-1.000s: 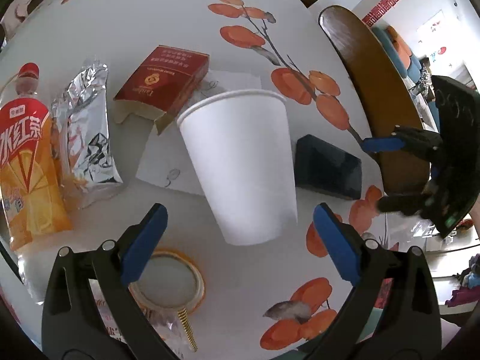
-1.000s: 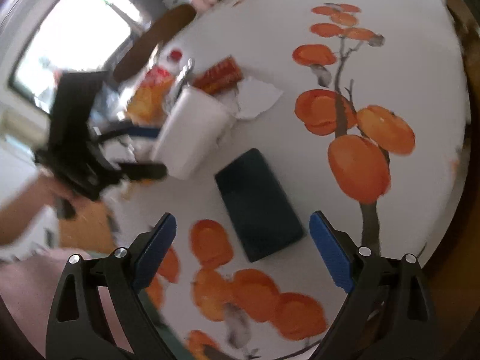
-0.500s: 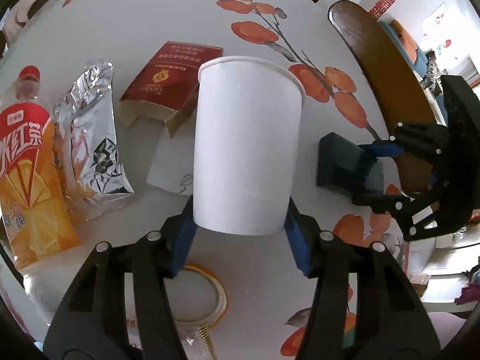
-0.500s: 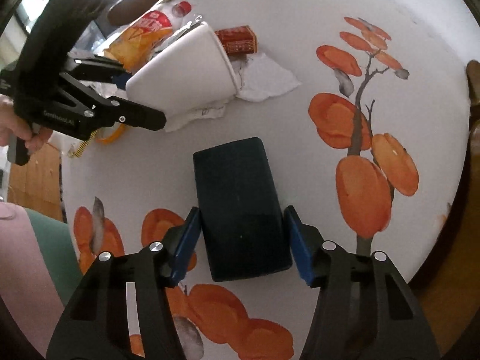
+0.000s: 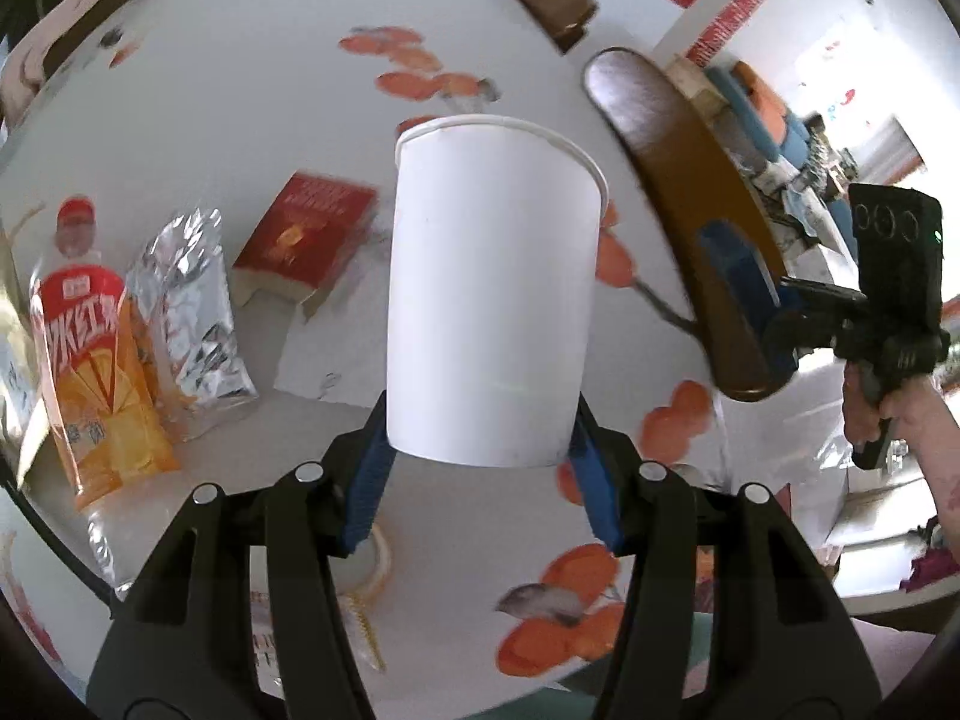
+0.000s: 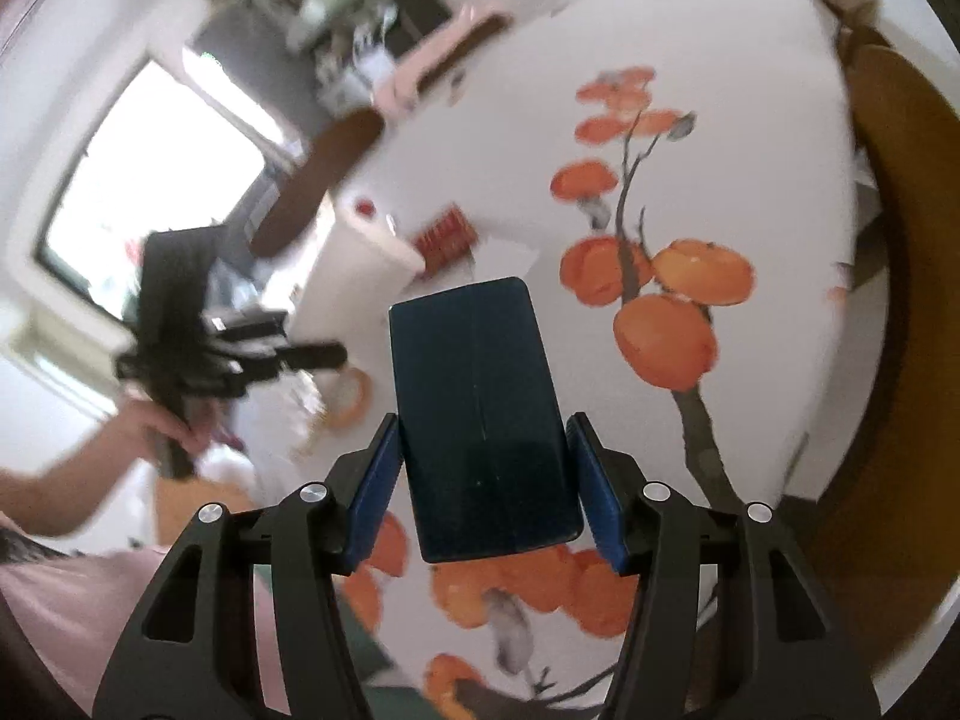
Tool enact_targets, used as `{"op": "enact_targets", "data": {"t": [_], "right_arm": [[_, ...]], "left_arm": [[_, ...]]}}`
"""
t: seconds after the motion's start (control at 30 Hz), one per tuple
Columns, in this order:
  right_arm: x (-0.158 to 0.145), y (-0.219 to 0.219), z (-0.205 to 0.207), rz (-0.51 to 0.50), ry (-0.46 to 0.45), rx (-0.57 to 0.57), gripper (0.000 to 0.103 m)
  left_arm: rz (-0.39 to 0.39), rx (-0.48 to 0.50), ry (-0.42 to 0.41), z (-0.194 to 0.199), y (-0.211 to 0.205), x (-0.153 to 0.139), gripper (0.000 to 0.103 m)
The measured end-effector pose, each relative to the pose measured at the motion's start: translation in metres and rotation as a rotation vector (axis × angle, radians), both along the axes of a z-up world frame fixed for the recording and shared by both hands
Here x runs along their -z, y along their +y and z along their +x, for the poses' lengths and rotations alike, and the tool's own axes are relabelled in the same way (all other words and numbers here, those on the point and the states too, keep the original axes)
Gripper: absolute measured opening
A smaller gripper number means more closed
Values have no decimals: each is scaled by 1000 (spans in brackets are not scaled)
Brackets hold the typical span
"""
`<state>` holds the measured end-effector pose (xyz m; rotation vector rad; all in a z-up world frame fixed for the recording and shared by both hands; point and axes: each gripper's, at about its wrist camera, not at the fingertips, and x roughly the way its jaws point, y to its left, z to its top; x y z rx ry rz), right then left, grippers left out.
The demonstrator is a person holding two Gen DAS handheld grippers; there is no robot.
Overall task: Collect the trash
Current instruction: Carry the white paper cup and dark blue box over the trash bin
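Observation:
A tall white paper cup (image 5: 492,294) hangs above the table, my left gripper (image 5: 480,480) shut on its base with a blue pad on each side. A dark blue-black flat box (image 6: 483,414) is lifted off the table, clamped at its near end by my right gripper (image 6: 483,492). In the right wrist view the cup (image 6: 360,276) and the left gripper (image 6: 288,354) show at the left, blurred. In the left wrist view the right gripper (image 5: 774,312) with the dark box (image 5: 738,282) shows at the right, held by a hand (image 5: 912,420).
On the white round table (image 5: 252,96) with orange fruit print lie a red carton (image 5: 309,237), a silver foil wrapper (image 5: 189,312), an orange drink bottle (image 5: 90,354), a white paper sheet (image 5: 330,360) and a tape ring (image 5: 372,564). Wooden chair backs (image 5: 684,222) stand around the table edge.
Both grippers closed, the left on the cup and the right on the dark box, then lifted them off the table. The right gripper has swung away toward the chair side.

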<state>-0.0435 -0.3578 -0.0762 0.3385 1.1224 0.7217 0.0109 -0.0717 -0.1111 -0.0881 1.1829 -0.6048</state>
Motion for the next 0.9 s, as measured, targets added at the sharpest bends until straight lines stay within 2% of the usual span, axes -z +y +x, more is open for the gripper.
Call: {"op": "enact_targets", "data": {"t": [0.1,0.23,0.37,0.5,0.63,0.73,0.9], "right_arm": [[-19,-34,-13,87,-23,90,57],[-42,-76,-36,142,-76,197,57],[-61,-129,-72,160,-137,316,57],[-60,-189,-126,155,-141,468,57],[-38,-245,-187,160,-94,633,57],[-15,-279,-228,174,-54,746,57],[45,-328,-284,241,57,926,57]], "left_arm": [[-21,41,-26,-4,-17,-21,52],[-37,122,-78,-10,-54,-49,52],[-42,249,-129,-24,-116,-76,52],[-34,391,-151,-46,-190,-84,52],[-46,540,-138,-79,-267,-77,52],[-51,632,-92,-103,-323,-59,52],[-3,742,39,-137,-407,4,52]]}}
